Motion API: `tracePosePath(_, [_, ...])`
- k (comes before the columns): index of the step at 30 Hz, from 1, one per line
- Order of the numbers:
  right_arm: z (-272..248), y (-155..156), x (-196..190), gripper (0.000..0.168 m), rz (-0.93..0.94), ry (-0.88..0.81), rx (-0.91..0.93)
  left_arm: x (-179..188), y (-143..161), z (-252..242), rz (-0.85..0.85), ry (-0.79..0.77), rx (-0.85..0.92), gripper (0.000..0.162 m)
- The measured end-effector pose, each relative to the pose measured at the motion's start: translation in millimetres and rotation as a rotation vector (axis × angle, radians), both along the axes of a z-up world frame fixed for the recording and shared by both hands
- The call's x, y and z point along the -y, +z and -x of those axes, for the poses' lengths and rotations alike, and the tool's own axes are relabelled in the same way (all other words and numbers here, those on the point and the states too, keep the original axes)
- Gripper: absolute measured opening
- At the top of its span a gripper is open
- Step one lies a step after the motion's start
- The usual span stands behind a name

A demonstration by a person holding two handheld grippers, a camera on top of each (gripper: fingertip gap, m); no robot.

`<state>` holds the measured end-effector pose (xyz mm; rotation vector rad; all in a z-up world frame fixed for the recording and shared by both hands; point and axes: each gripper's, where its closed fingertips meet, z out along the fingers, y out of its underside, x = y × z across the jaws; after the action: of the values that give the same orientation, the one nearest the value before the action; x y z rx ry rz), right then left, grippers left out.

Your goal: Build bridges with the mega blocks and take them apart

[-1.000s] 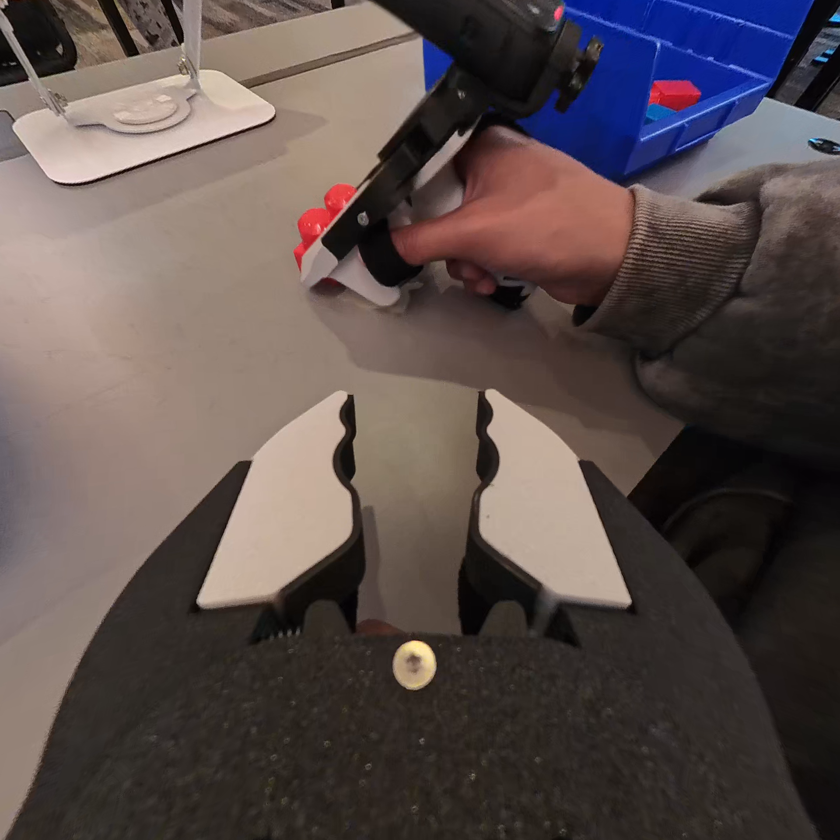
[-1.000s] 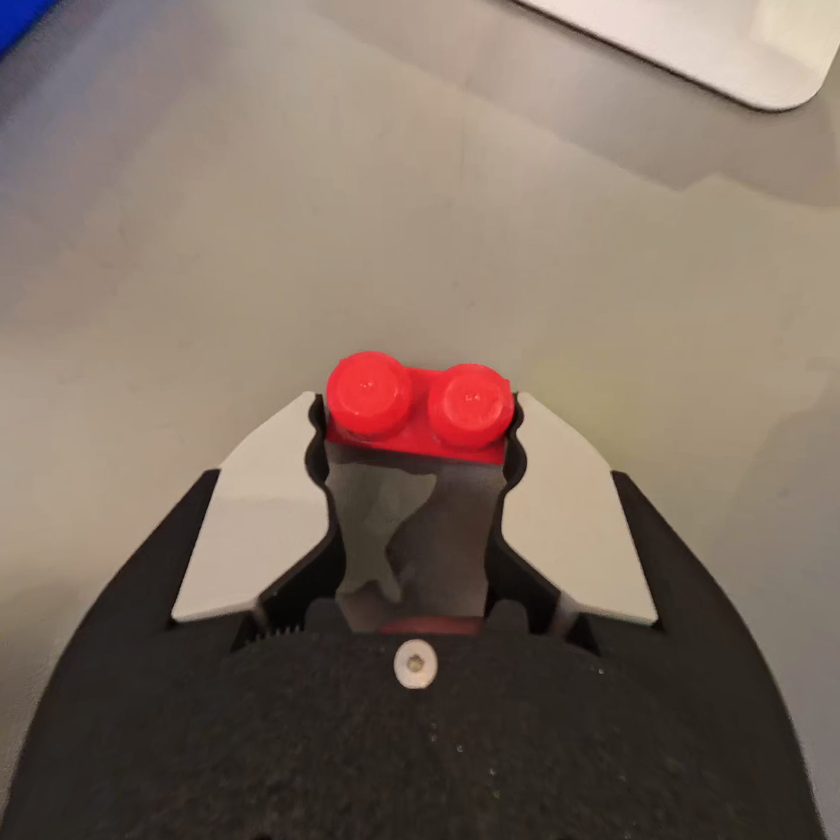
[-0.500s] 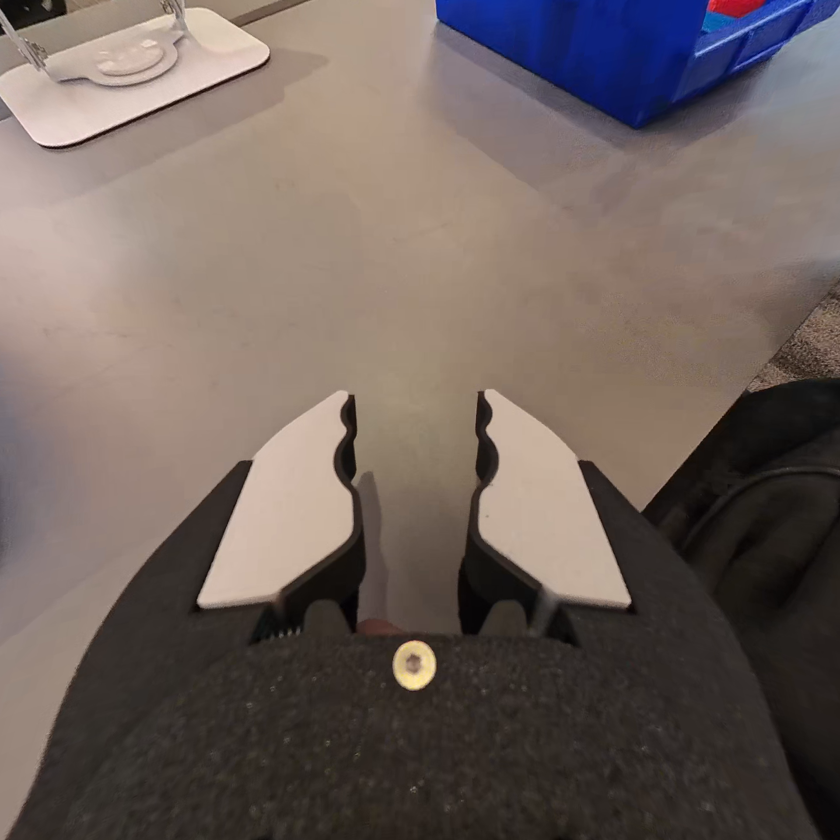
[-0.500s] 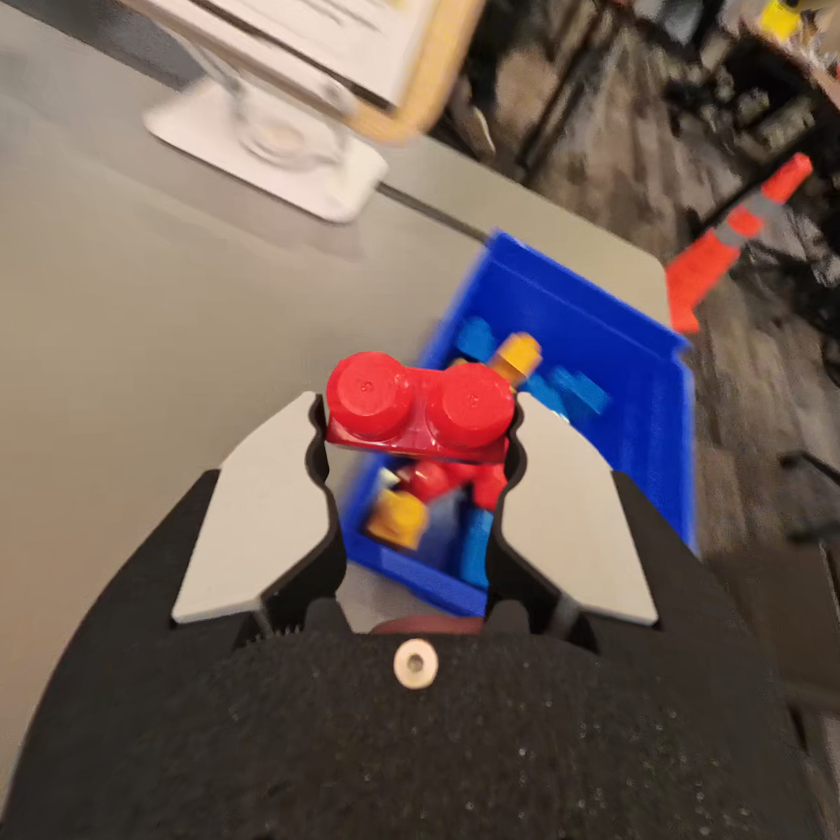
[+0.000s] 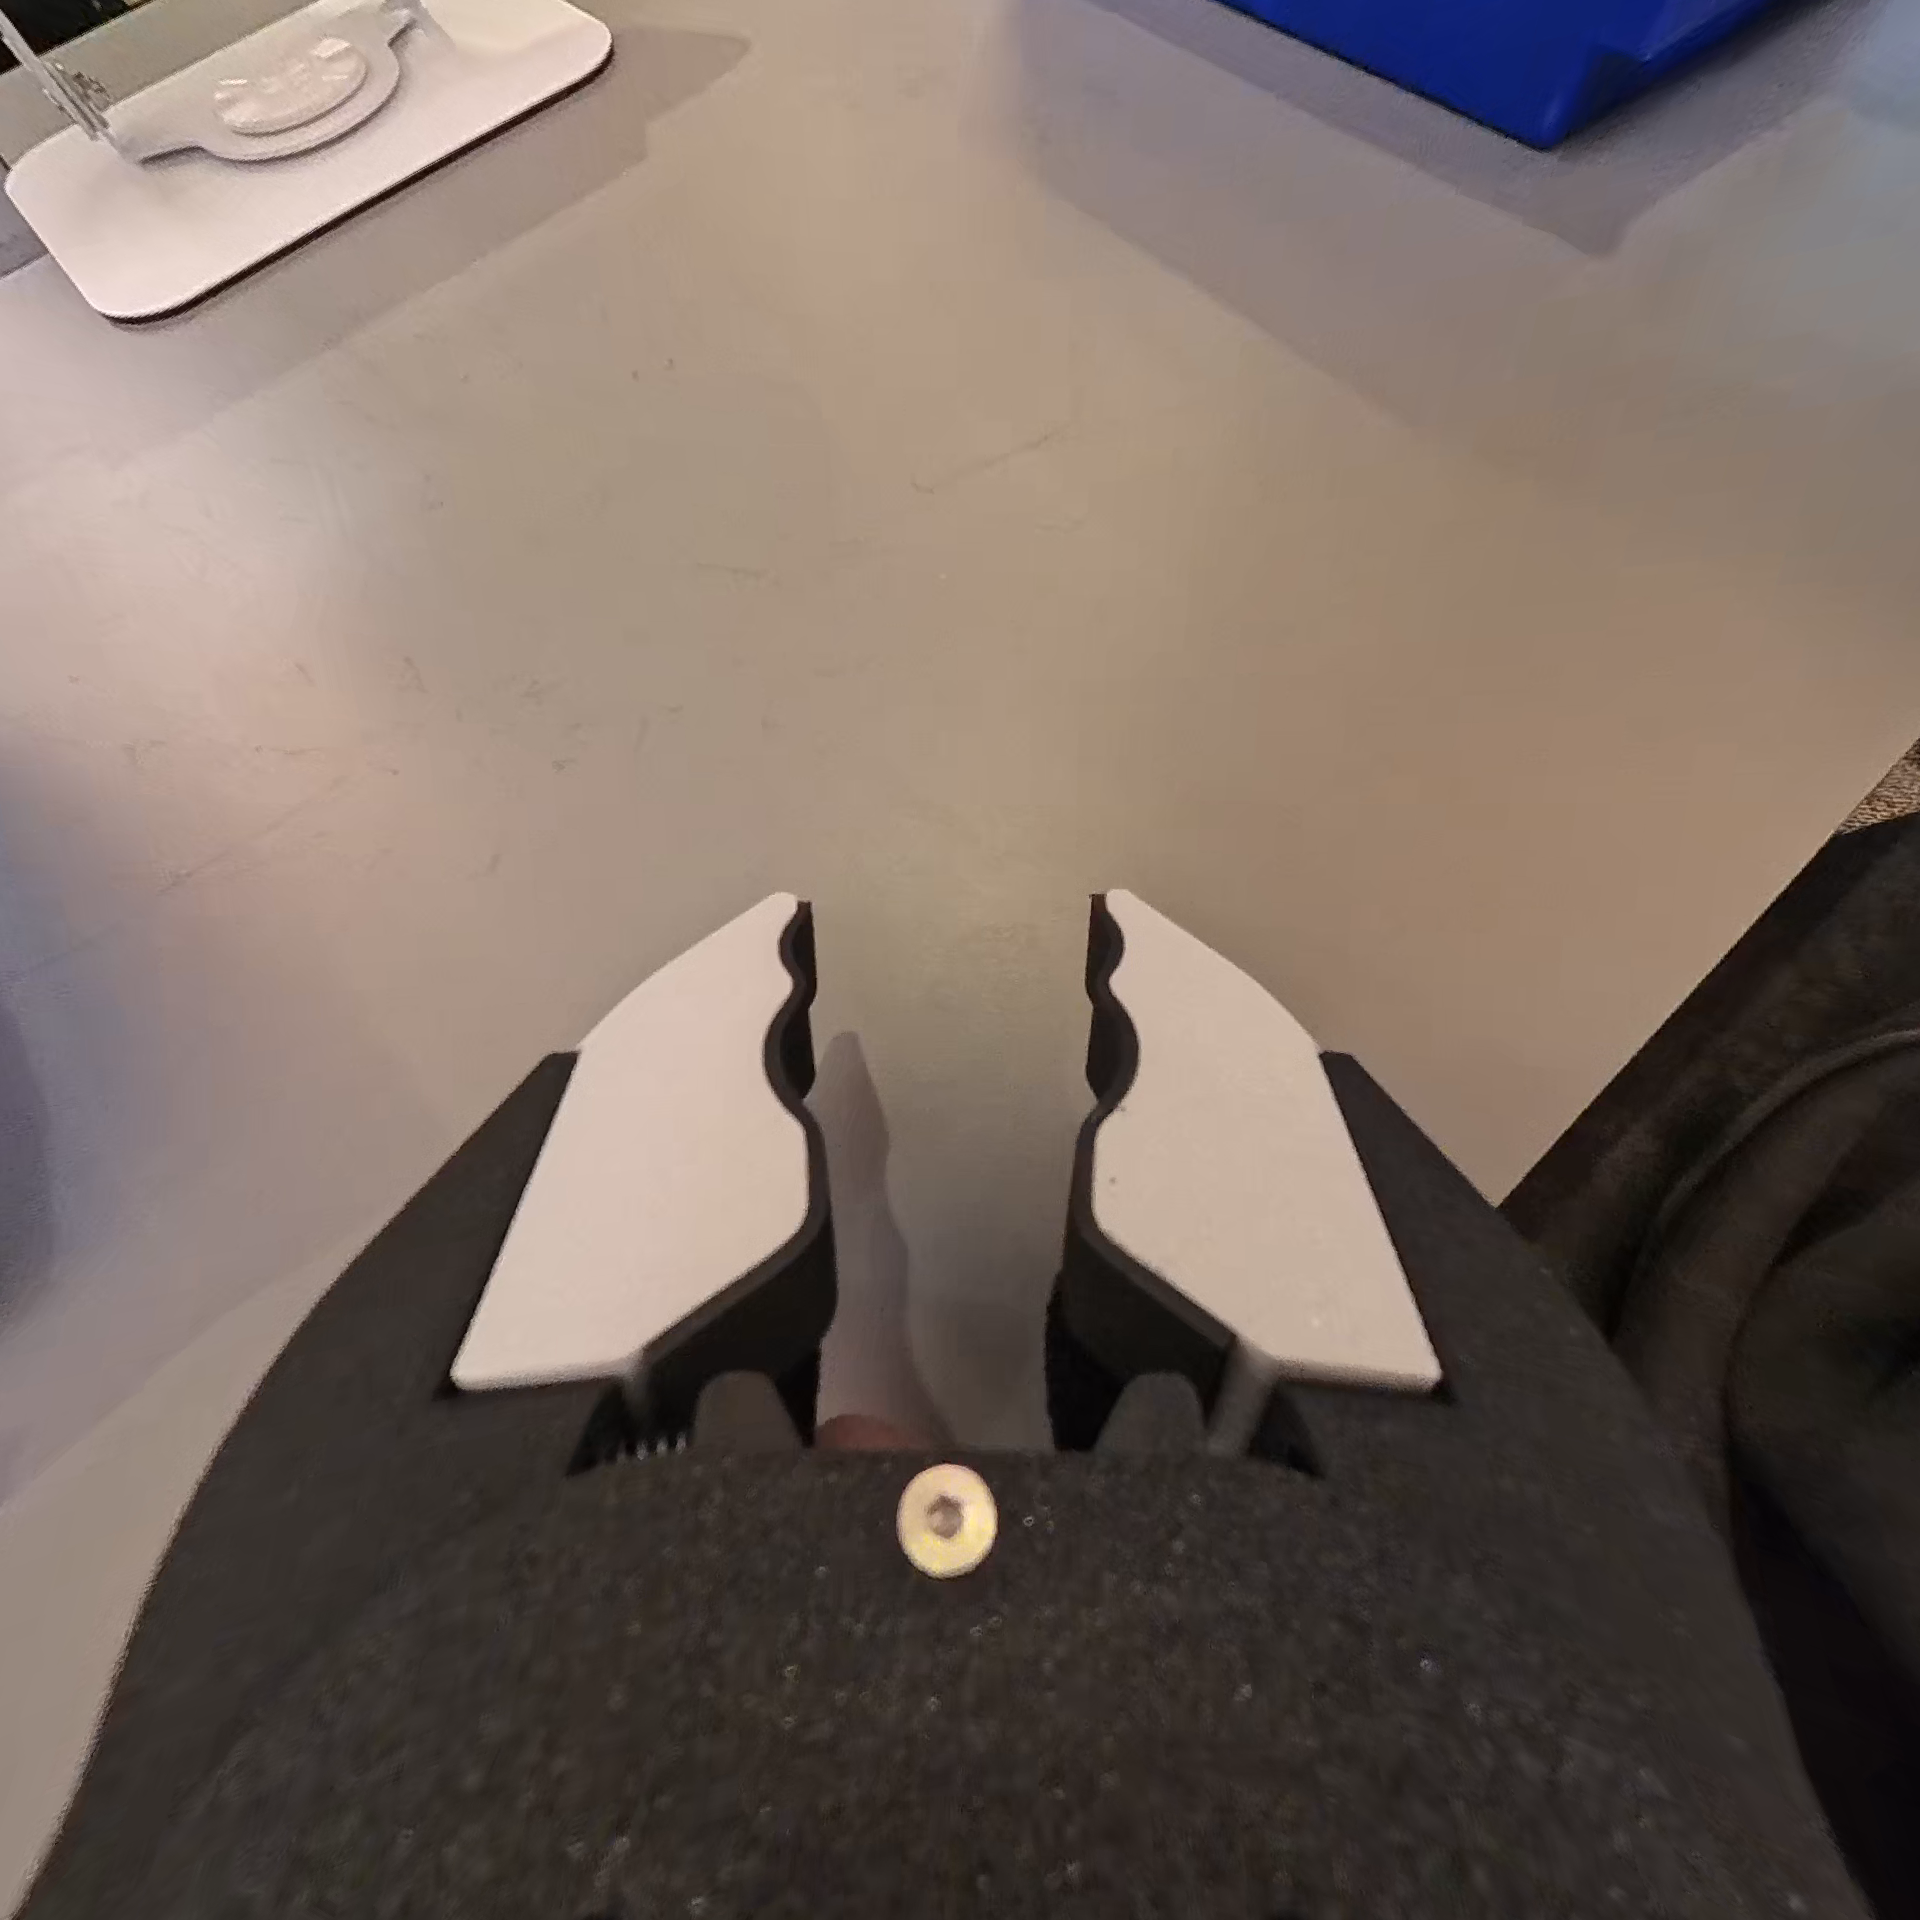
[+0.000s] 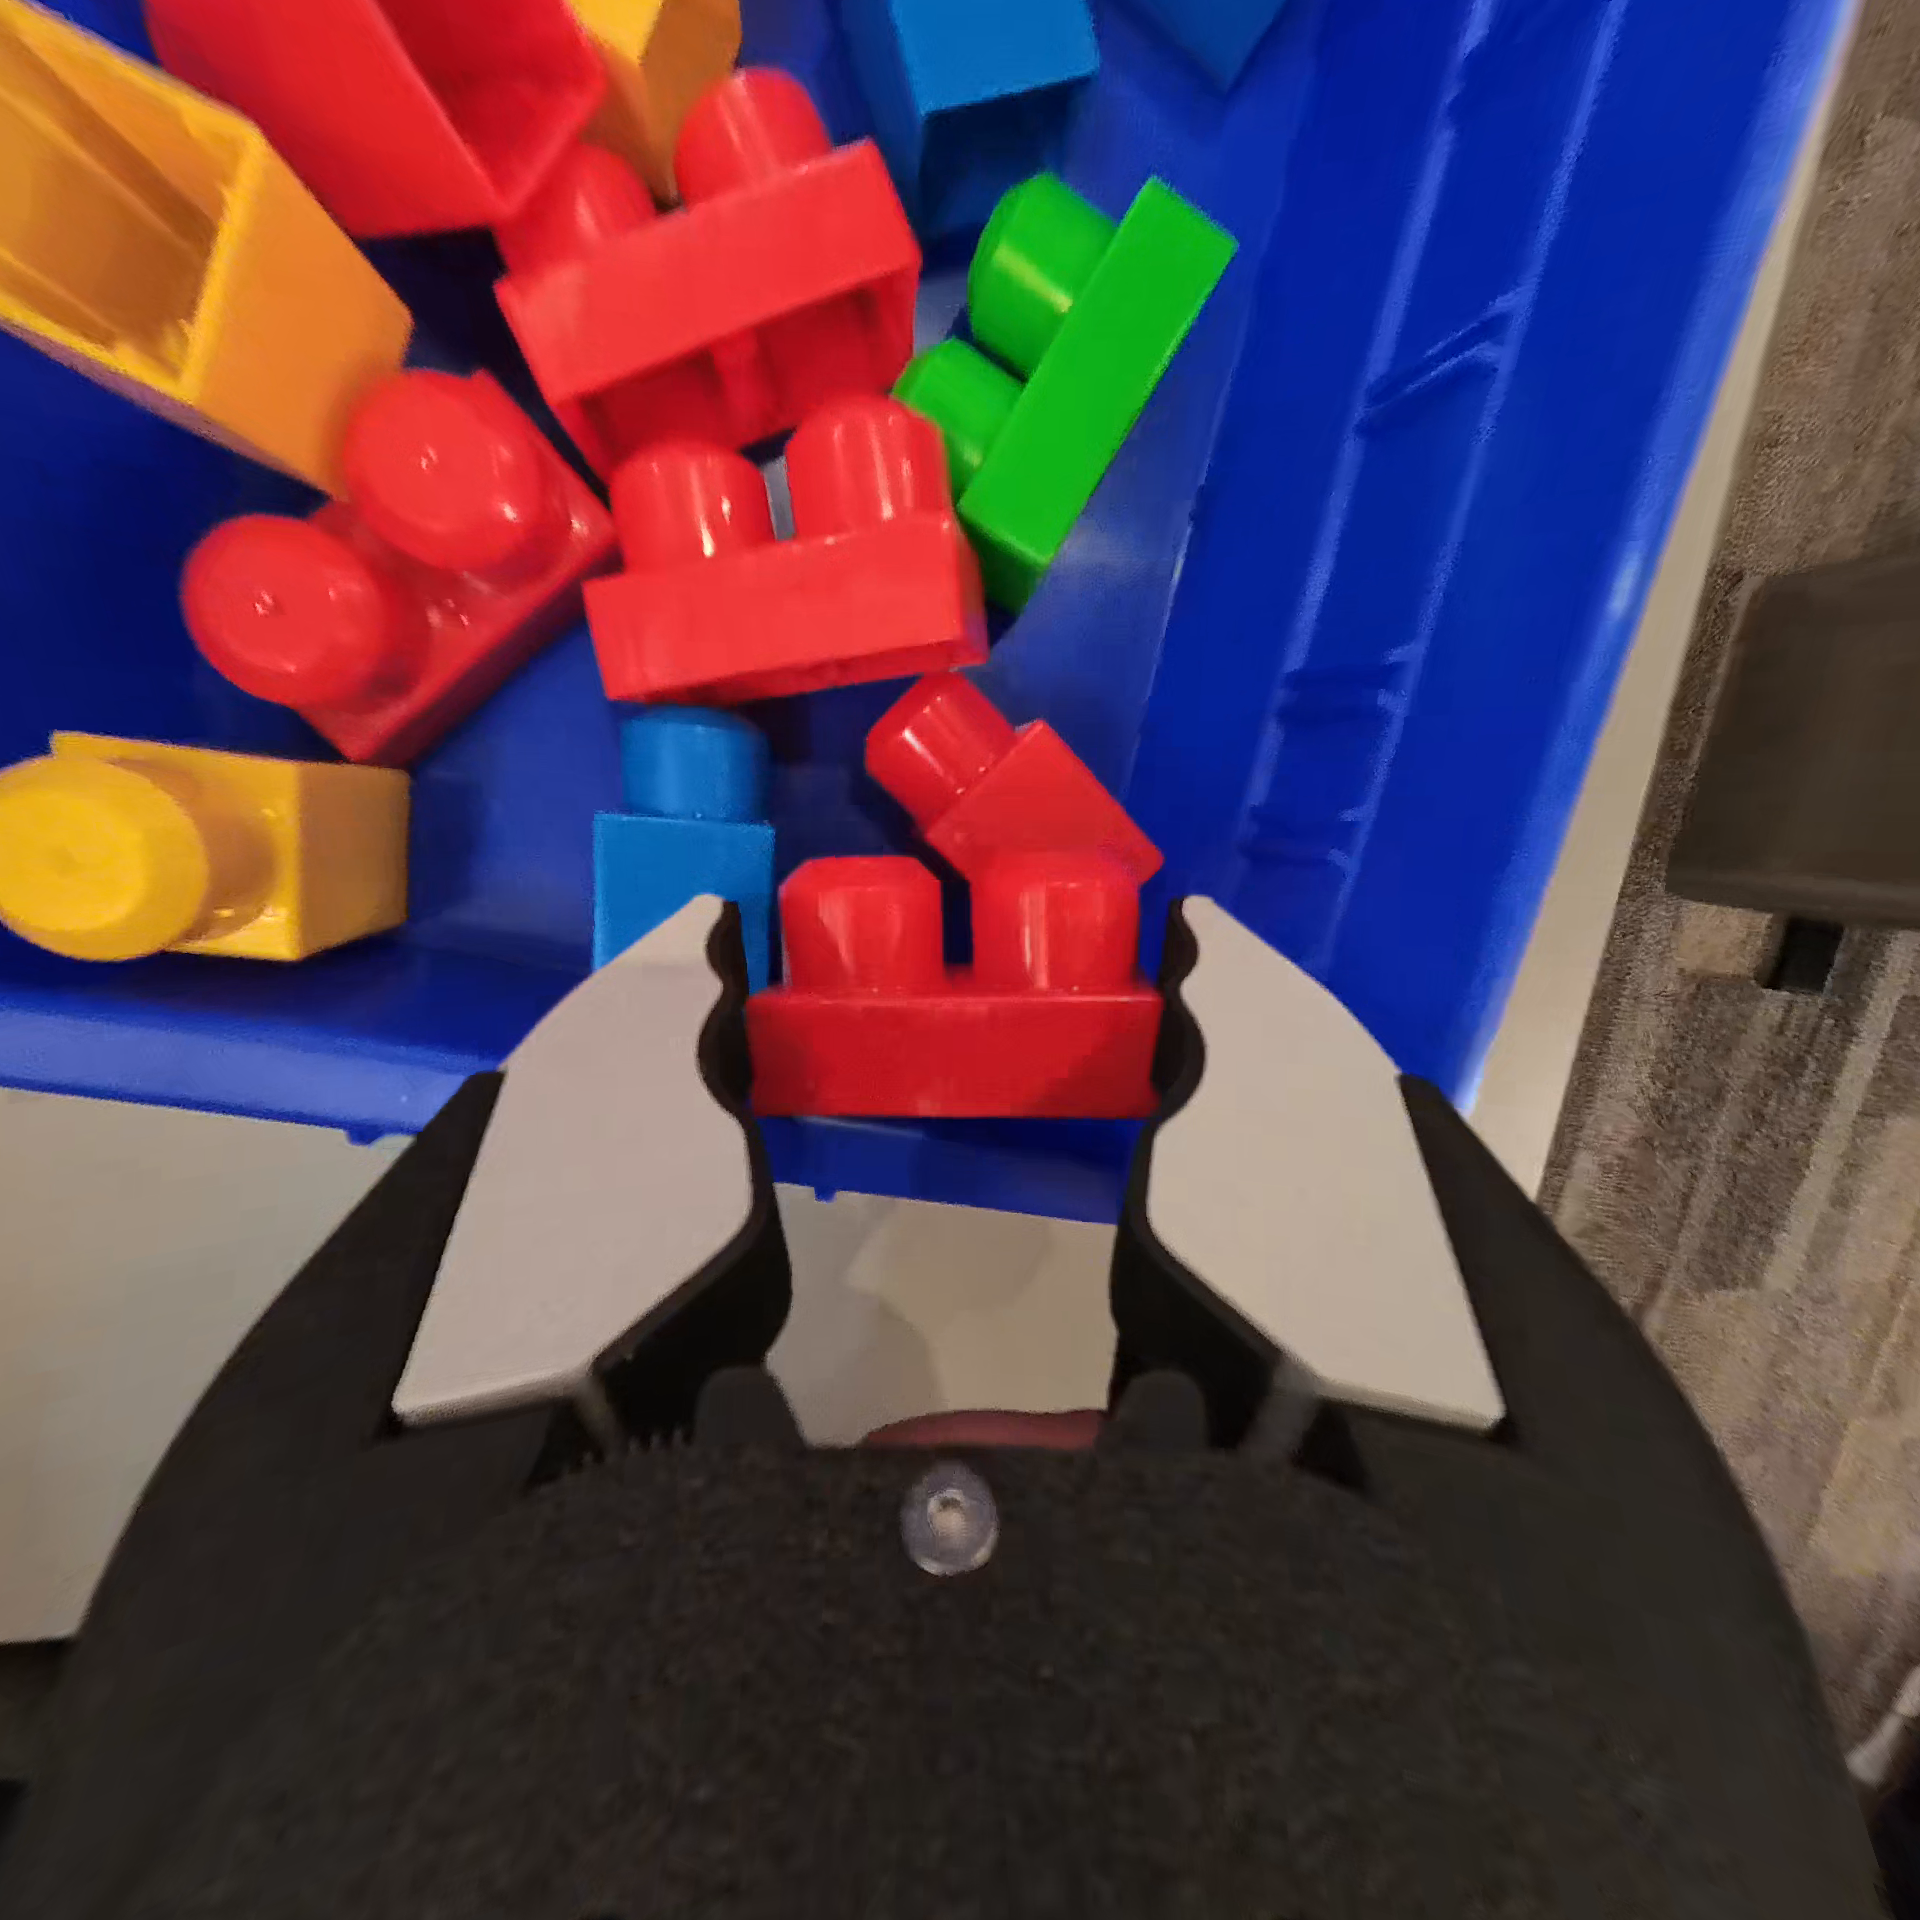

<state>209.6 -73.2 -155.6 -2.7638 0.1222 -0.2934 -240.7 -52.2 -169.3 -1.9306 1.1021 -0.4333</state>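
Up close in the left wrist view, the left gripper [image 5: 951,914] hangs just over the smooth grey table [image 5: 935,540]. Its two grey fingers [image 5: 665,1143] are spread apart and nothing sits between them. Far off at the top left stands a flat white stand base [image 5: 312,177] with rounded corners. At the top right, a corner of the big blue plastic bin [image 5: 1538,52] shows, resting on the table. A dark piece of clothing [image 5: 1787,1195] fills the right edge.

Now the right wrist view. The right gripper [image 6: 951,997] is squeezing a red two-stud plastic block [image 6: 951,1039] by its two short ends, with both finger tips pressed against it. The studs point away from the camera. The block is held over the near wall of the blue bin [image 6: 1455,416], at the edge of the pile inside.

Inside the bin lie many loose blocks, jumbled and tipped all ways. Just past the held block is a small red one-stud block [image 6: 997,790], tilted. Beside it on the left stands a blue one-stud block [image 6: 686,831]. Farther in lies another red two-stud block [image 6: 790,582], and next to it a green two-stud block [image 6: 1081,374] leans near the right wall. On the left is a yellow one-stud block [image 6: 208,842] on its side. A long hollow orange-yellow block [image 6: 187,270] lies at the top left. The picture is a bit blurry there. Grey carpet floor [image 6: 1714,1247] shows to the right of the bin.
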Motion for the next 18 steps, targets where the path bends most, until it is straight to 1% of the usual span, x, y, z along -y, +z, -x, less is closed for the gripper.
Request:
tracePosePath(2, [1,-1,-1,0.078,0.002,0.029,0.028,0,0,0,0.002,0.0,-0.003,0.05])
tracePosePath(4, [-2,7,-1,0.08,-0.027,0.034,0.057,1,-1,0,0.004,-0.004,-0.008,0.05])
tracePosePath(6, [-3,30,-3,0.08,-0.13,0.013,0.079,1,-1,0,-0.001,-0.005,-0.01,0.05])
tracePosePath(9, [14,79,-6,0.077,-0.378,0.028,0.089,2,0,-1,-0.008,-0.009,-0.006,0.05])
tracePosePath(11, [52,100,-9,0.073,-0.542,0.117,0.012,2,1,-1,-0.005,-0.01,0.001,0.05])
tracePosePath(13, [110,109,-12,0.07,-0.693,0.261,-0.108,2,2,-1,-0.002,-0.01,0.01,0.05])
tracePosePath(14, [145,108,-12,0.07,-0.756,0.35,-0.195,2,3,-1,-0.002,-0.008,0.012,0.05])
tracePosePath(16, [219,99,-5,0.064,-0.836,0.522,-0.398,-1,3,0,-0.004,0.004,0.018,0.05])
tracePosePath(18, [279,79,5,0.064,-0.85,0.663,-0.554,-3,2,1,0.009,0.014,0.017,0.05])
